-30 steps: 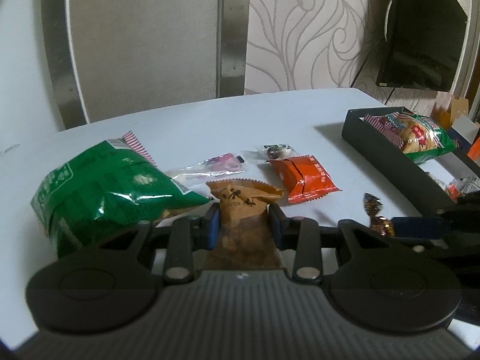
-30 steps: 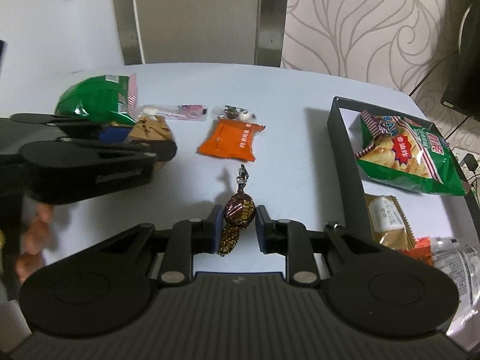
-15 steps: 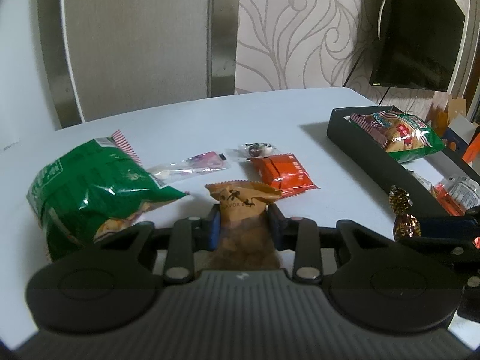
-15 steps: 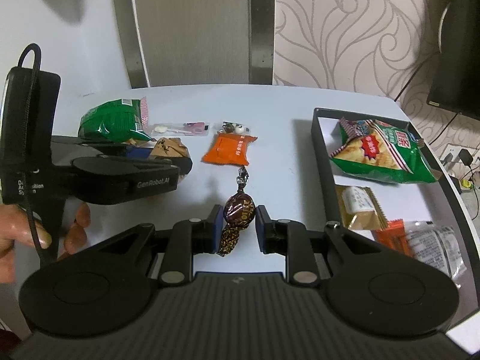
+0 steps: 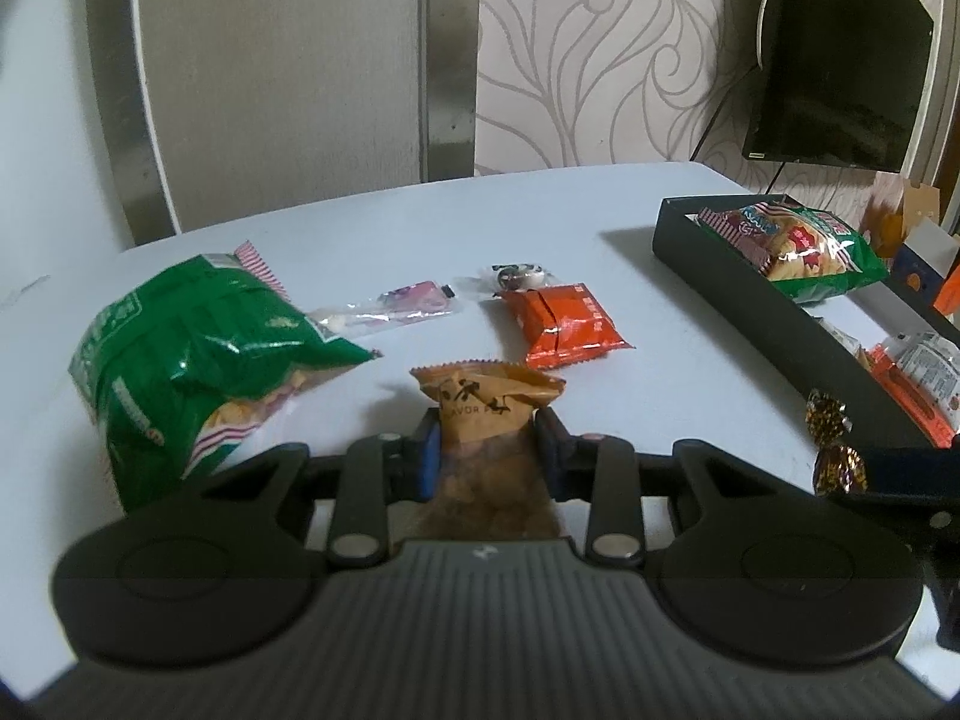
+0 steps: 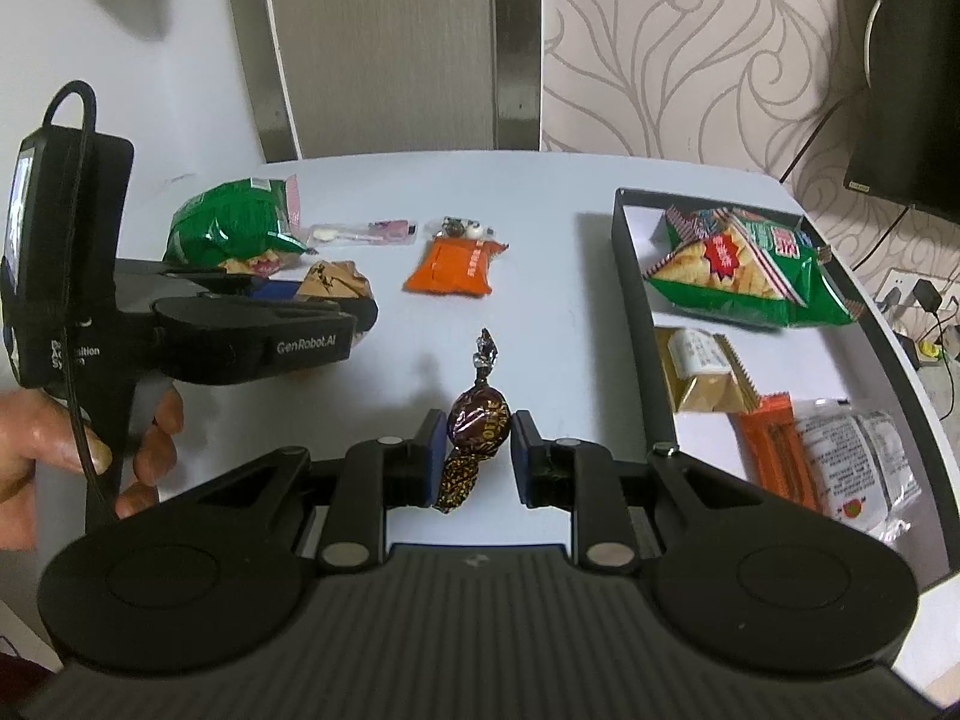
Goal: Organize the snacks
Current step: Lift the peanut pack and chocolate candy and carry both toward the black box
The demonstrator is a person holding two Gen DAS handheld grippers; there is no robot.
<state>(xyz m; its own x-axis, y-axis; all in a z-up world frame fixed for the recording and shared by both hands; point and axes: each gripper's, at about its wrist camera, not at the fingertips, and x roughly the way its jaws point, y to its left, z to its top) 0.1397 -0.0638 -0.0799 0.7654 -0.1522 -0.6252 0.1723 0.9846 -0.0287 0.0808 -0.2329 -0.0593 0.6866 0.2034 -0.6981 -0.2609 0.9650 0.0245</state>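
My left gripper is shut on a brown snack packet and holds it above the white table; it also shows in the right wrist view. My right gripper is shut on a brown wrapped candy, which shows at the right edge of the left wrist view. A black tray on the right holds a green chip bag, a gold packet, an orange bar and a white packet.
On the table lie a green chip bag, a clear packet with a pink item, a small candy packet and an orange packet. A dark screen hangs at the right wall.
Both grippers have risen and pulled back from the table with their snacks. The right gripper's view has shifted so more of the tray shows.
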